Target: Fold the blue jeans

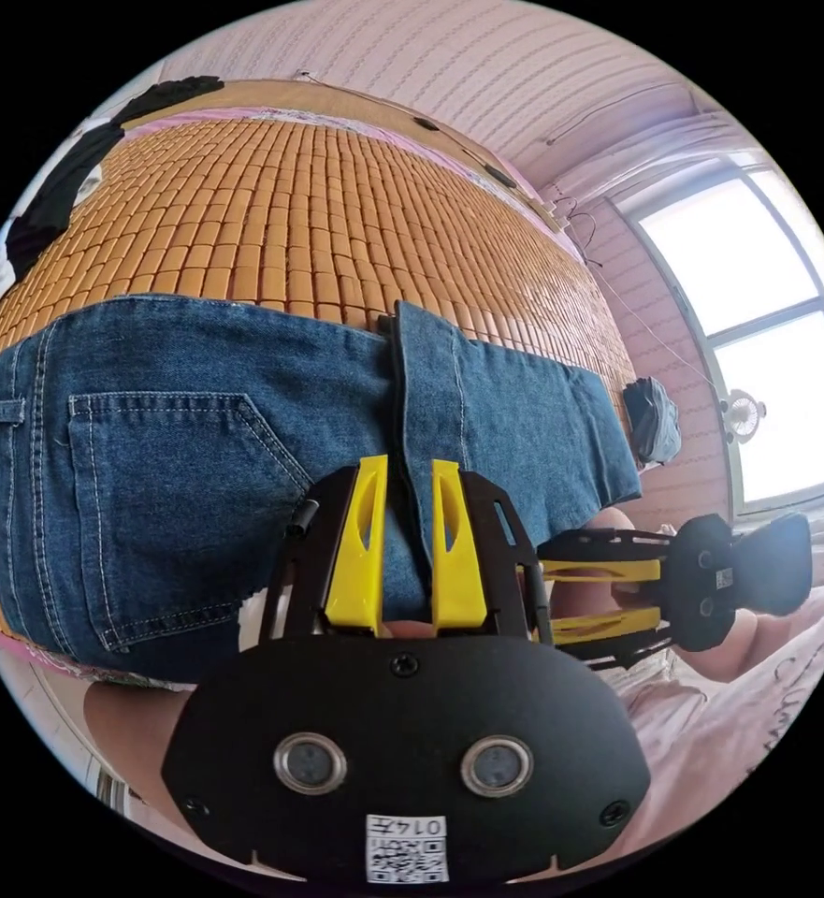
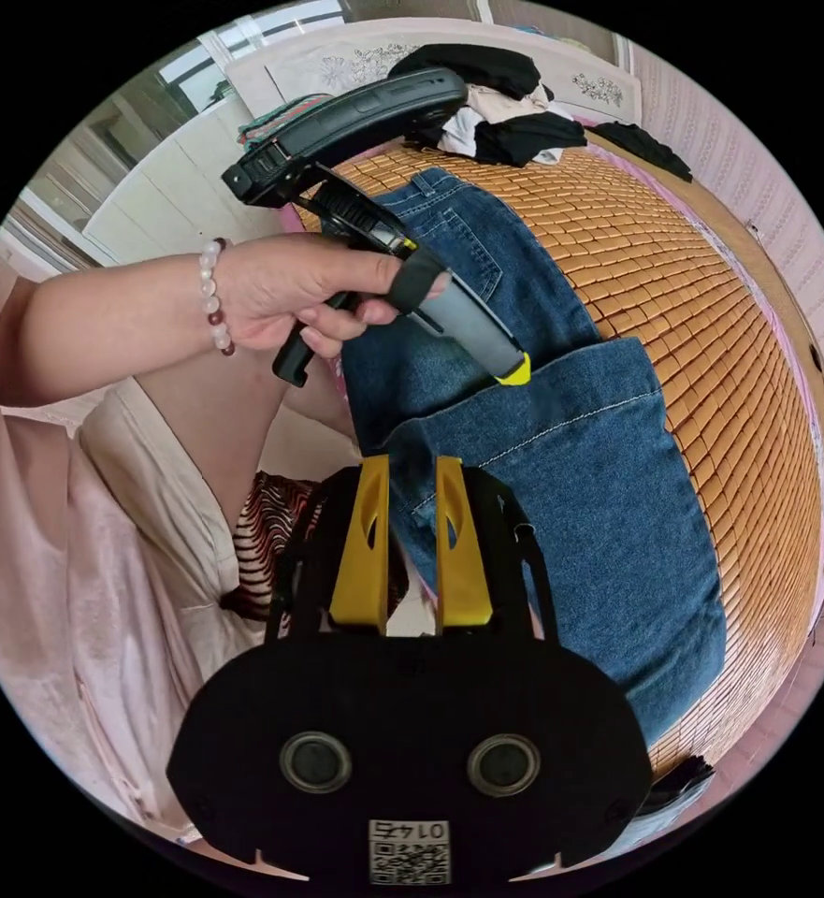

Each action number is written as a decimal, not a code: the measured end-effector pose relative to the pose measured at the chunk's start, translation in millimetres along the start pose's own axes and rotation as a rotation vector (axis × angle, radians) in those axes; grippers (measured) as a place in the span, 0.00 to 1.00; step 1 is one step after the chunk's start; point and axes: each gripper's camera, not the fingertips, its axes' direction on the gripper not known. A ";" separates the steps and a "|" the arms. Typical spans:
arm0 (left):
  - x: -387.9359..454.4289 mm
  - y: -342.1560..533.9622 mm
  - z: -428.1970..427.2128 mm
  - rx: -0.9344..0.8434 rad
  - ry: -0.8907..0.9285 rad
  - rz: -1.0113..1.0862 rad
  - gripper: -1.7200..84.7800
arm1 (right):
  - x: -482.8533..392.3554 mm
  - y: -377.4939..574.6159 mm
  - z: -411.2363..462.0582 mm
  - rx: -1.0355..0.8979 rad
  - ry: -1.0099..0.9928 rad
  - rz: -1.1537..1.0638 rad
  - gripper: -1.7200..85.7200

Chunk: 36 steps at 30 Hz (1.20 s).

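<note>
The blue jeans (image 1: 178, 449) lie across an orange bamboo mat (image 1: 318, 215) on a bed, back pocket up. One end is folded over the rest, and its hem edge stands up. My left gripper (image 1: 409, 468) is shut on that raised hem. In the right gripper view the folded part of the jeans (image 2: 599, 505) lies on top. My right gripper (image 2: 410, 465) is shut on its near corner. A hand holds the left gripper (image 2: 516, 370), whose tip pinches the same fold edge farther along. The right gripper (image 1: 608, 589) sits at the bed's near edge, its tips hidden.
A pile of black and white clothes (image 2: 500, 112) lies at the head of the bed. A dark garment (image 1: 653, 421) hangs off the mat's far corner. A bright window (image 1: 767, 337) and a small fan (image 1: 744, 416) stand beyond. The person's arm (image 2: 103, 318) and pink clothing (image 2: 75, 599) are close.
</note>
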 end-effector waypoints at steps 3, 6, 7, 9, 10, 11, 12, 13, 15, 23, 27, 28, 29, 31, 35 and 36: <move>10.9 -1.2 9.0 -0.025 -0.034 0.023 0.11 | 2.2 -1.2 12.9 -0.021 0.017 0.016 0.18; 25.5 2.4 12.6 -0.033 -0.119 0.071 0.11 | 7.9 -1.3 30.7 -0.037 0.117 0.034 0.15; 28.6 2.7 13.1 -0.039 -0.123 0.086 0.10 | 12.8 -2.0 32.0 -0.042 0.097 0.042 0.13; 38.1 3.2 13.9 -0.056 -0.148 0.102 0.06 | 22.0 0.2 28.3 -0.021 0.044 0.067 0.11; 40.8 3.8 12.6 -0.047 -0.152 0.114 0.04 | 26.3 3.4 23.4 -0.001 0.051 0.072 0.10; 44.9 4.9 11.2 -0.044 -0.147 0.123 0.02 | 30.6 6.9 17.0 0.022 0.053 0.082 0.09; 49.3 6.5 8.4 -0.032 -0.136 0.134 0.01 | 33.0 8.5 13.9 0.030 0.048 0.088 0.08; 52.0 7.4 5.7 -0.021 -0.128 0.140 0.01 | 37.6 12.0 7.5 0.041 0.036 0.097 0.07; 65.9 9.4 -11.6 0.054 -0.080 0.171 0.01 | 45.0 20.6 -6.7 0.079 0.038 0.120 0.07; 111.1 9.2 -69.7 0.254 0.035 0.268 0.01 | 83.1 55.7 -87.2 0.338 -0.092 0.212 0.05; 109.1 23.5 -153.0 0.451 -0.018 0.321 0.01 | 67.3 10.1 -128.8 0.476 -0.118 0.033 0.05; 105.8 29.3 -168.5 0.480 -0.037 0.326 0.01 | 53.3 -14.4 -137.3 0.518 -0.142 -0.059 0.05; 97.2 41.2 -195.4 0.503 -0.073 0.334 0.01 | 36.8 -40.4 -138.3 0.543 -0.163 -0.139 0.05; 73.8 56.9 -219.1 0.474 -0.175 0.264 0.01 | 17.0 -80.6 -118.5 0.530 -0.198 -0.197 0.06; -31.3 76.8 -167.4 0.199 -0.537 -0.081 0.01 | -3.6 -158.9 11.7 0.229 -0.208 -0.162 0.08; -62.4 84.9 -145.2 0.106 -0.546 -0.170 0.01 | -4.9 -163.2 29.3 0.161 -0.218 -0.169 0.09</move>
